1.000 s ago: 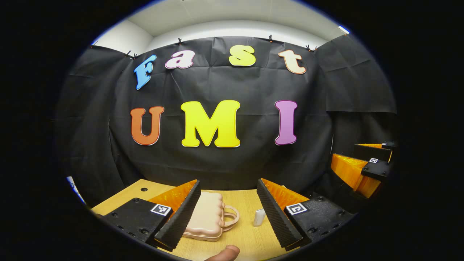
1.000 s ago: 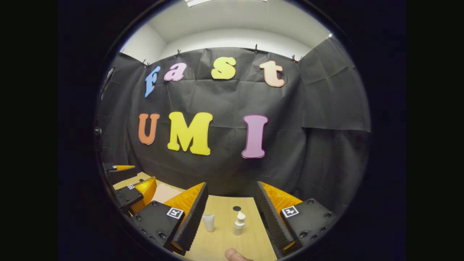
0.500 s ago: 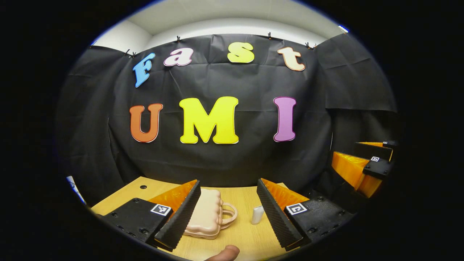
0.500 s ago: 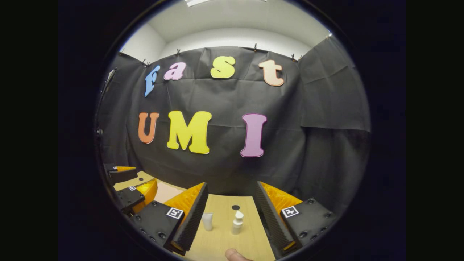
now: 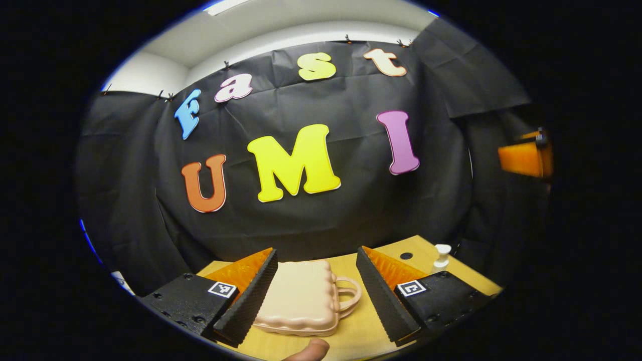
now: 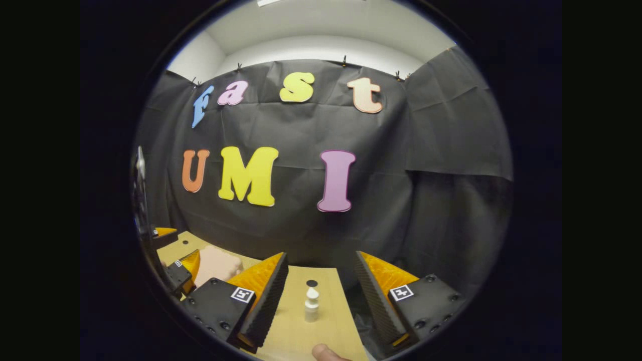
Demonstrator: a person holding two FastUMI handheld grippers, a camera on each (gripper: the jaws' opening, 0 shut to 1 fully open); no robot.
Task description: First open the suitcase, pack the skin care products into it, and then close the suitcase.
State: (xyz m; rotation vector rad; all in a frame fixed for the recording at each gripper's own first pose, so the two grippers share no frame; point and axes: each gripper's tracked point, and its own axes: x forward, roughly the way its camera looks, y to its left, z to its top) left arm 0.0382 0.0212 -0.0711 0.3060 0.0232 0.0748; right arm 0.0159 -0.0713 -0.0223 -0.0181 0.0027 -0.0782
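A closed pale pink suitcase lies flat on the wooden table, its handle pointing right. My left gripper hovers open just in front of it, with the case showing between its fingers and untouched. A white pump bottle stands upright on the table between the open fingers of my right gripper, some way ahead of them. The bottle also shows at the right in the left gripper view. The suitcase and the left gripper appear at lower left in the right gripper view.
The table has a small dark hole behind the bottle. The black cloth wall closes off the back edge. The right gripper hangs high at the far right. A thumb tip shows at the bottom edge.
The left gripper has come closer to the suitcase and tilted; the case looks larger between its fingers. The right gripper swung so the bottle is centred, and the white tube has left its view.
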